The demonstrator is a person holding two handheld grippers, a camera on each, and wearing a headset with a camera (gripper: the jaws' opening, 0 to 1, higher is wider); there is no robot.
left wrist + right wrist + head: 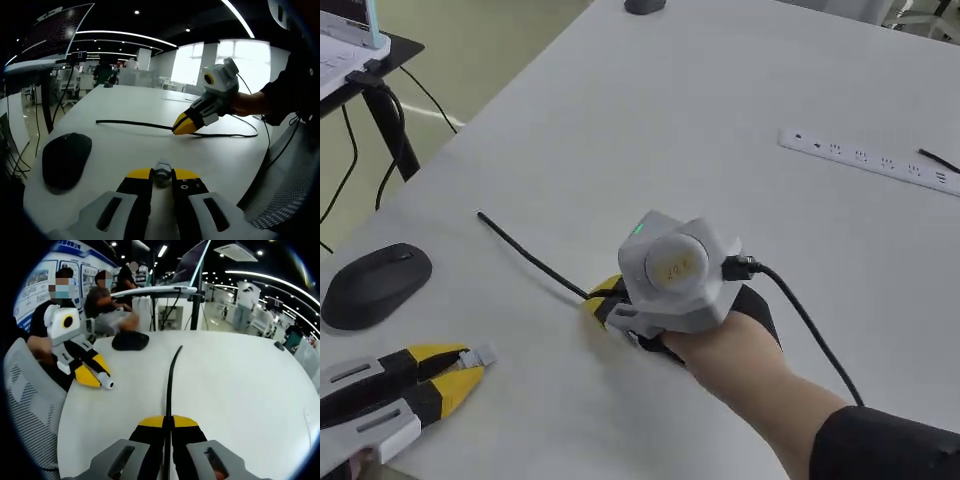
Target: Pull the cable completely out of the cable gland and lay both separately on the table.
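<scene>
Cable: the black cable [525,253] lies stretched in an almost straight line along the white worktop [650,120], clear of the gland.
Cable axis: in the head view its long axis runs on a diagonal, from the yellow jaws near the middle up and to the left. The free end points toward the far-left edge. In the right gripper view it leads straight ahead out of the jaws.
Right hand-held gripper [603,300]: a person's hand holds it, and its jaws are closed tight on the near end of the cable, yellow tips meeting around it.
Cable gland: the small grey cable gland [483,354] is at the near-left of the worktop, well apart from the cable. It sticks out just past the jaw tips that pinch it.
Left hand-held gripper [472,366]: its jaws are drawn in onto the gland, parted only by the gland's width.
Mouse: a black mouse [375,283] sits left of the cable, near its free end.
Power strip: a white power strip [865,160] lies at the far right, well apart.
</scene>
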